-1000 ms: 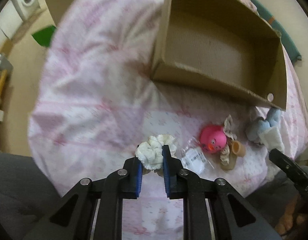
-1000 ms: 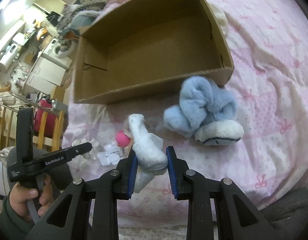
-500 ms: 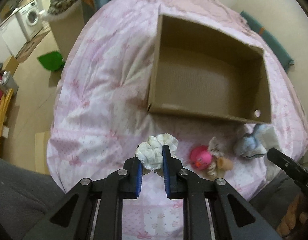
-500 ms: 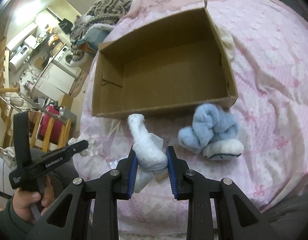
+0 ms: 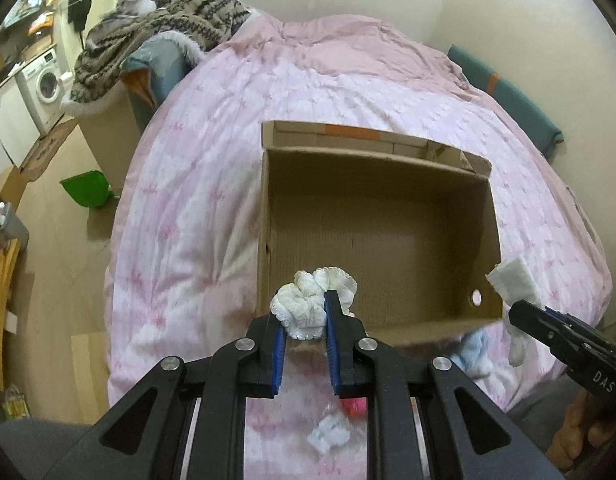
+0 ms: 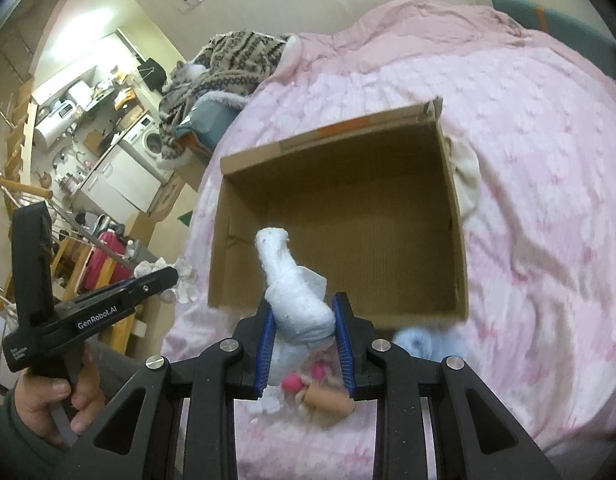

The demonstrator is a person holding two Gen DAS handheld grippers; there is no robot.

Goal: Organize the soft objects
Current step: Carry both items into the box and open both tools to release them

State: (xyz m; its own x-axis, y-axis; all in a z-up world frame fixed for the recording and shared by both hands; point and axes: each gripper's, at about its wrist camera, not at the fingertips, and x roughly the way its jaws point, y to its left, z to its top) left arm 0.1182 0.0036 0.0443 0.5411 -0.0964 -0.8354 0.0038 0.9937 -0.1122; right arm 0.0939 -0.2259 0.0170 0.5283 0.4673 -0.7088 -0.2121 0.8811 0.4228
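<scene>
My left gripper (image 5: 304,312) is shut on a white frilly scrunchie (image 5: 308,304) and holds it in the air above the near left corner of an open cardboard box (image 5: 387,220) that lies on the pink bed. My right gripper (image 6: 302,320) is shut on a white sock (image 6: 296,292) and holds it above the box's near wall (image 6: 339,312). The box looks empty inside. A light blue fluffy sock (image 6: 419,340) lies on the bed just below the box. The right gripper also shows in the left wrist view (image 5: 519,312).
A pink round toy (image 6: 292,382), a tan doll piece (image 6: 327,400) and a small clear packet (image 5: 327,436) lie on the bedspread (image 5: 196,200) near me. A striped blanket (image 5: 168,24) lies on a box beside the bed. A cream cloth (image 6: 465,184) lies right of the box.
Both grippers have risen and moved forward with their loads, from above the bedspread to over the box's near edge. The toys on the bed have dropped behind.
</scene>
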